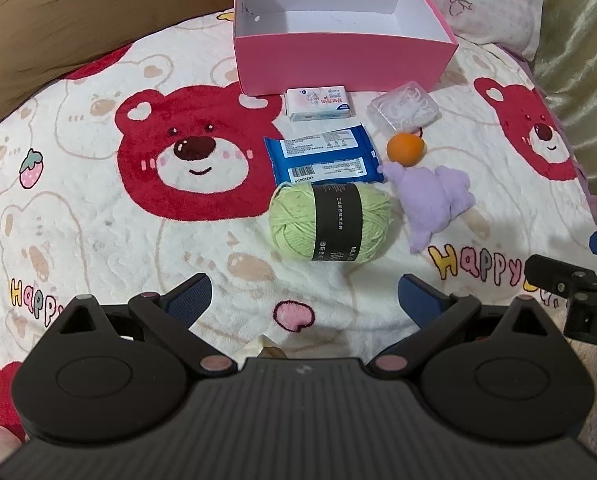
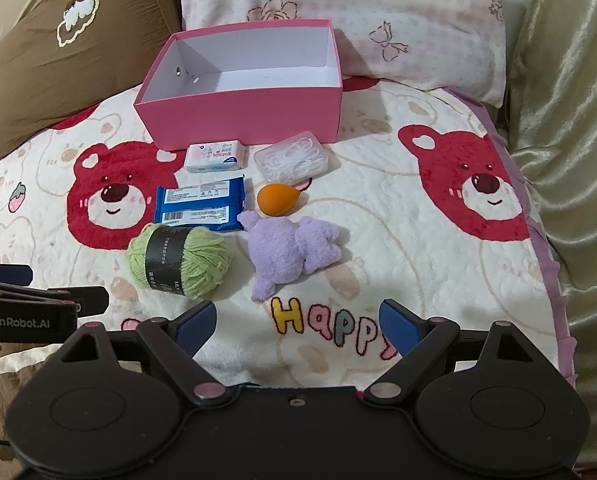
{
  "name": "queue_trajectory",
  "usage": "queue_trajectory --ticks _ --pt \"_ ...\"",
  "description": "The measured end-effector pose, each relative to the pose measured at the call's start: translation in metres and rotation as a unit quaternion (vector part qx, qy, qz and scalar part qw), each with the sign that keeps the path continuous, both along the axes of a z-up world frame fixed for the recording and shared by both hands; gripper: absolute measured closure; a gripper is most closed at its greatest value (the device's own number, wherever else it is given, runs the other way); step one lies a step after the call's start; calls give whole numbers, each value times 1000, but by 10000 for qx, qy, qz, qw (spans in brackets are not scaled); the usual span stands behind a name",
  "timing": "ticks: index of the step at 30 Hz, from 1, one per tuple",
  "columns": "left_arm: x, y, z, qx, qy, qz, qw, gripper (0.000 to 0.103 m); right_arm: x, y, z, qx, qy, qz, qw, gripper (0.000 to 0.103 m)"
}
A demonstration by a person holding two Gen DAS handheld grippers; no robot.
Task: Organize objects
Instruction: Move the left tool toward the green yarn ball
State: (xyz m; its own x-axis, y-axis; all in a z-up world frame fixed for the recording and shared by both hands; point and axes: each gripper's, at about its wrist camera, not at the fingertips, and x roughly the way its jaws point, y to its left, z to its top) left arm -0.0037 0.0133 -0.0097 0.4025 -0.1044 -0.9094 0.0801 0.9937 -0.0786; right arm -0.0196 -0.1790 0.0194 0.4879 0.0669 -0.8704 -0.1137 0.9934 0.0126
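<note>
Both grippers spread wide and empty over a bed with items laid out.

The left gripper [image 1: 304,300] and right gripper [image 2: 298,322] hover above the bear-print blanket [image 1: 98,216]. An empty pink box [image 1: 338,60] stands at the far side; before it lie a tissue pack [image 1: 320,103], floss-pick case [image 1: 403,105], blue wipes pack [image 1: 324,158], orange sponge [image 1: 404,148], green yarn ball [image 1: 330,220] and purple plush toy [image 1: 434,200].

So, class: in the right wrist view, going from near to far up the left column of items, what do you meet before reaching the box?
green yarn ball → blue wipes packet → small tissue pack → pink box
</note>
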Motion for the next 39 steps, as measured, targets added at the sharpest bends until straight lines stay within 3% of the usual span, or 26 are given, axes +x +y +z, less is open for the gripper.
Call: queue_trajectory --ticks 13,19,22,27,30,34,39 --pt "0 -1 1 32 -33 -118 9999 2 0 -2 0 -24 15 28 10000 12" --pt "12 8 17 -160 -60 -92 9998 2 0 -6 2 16 -87 68 9999 12" --pt "18 9 33 -40 -221 -288 9993 3 1 -6 8 250 -195 328 9990 12" --pt "30 16 53 389 -630 -478 9961 3 6 -1 22 1278 -537 1154 9836 12" --pt "37 19 54 605 -740 -575 9938 3 12 17 17 1159 -676 1466 9801 12" --pt "47 22 44 309 -622 -645 9955 3 23 39 -2 771 -588 1860 9778 12" --pt "52 19 18 -1 -550 -707 9960 2 36 48 -34 1297 -142 2167 9675 12"
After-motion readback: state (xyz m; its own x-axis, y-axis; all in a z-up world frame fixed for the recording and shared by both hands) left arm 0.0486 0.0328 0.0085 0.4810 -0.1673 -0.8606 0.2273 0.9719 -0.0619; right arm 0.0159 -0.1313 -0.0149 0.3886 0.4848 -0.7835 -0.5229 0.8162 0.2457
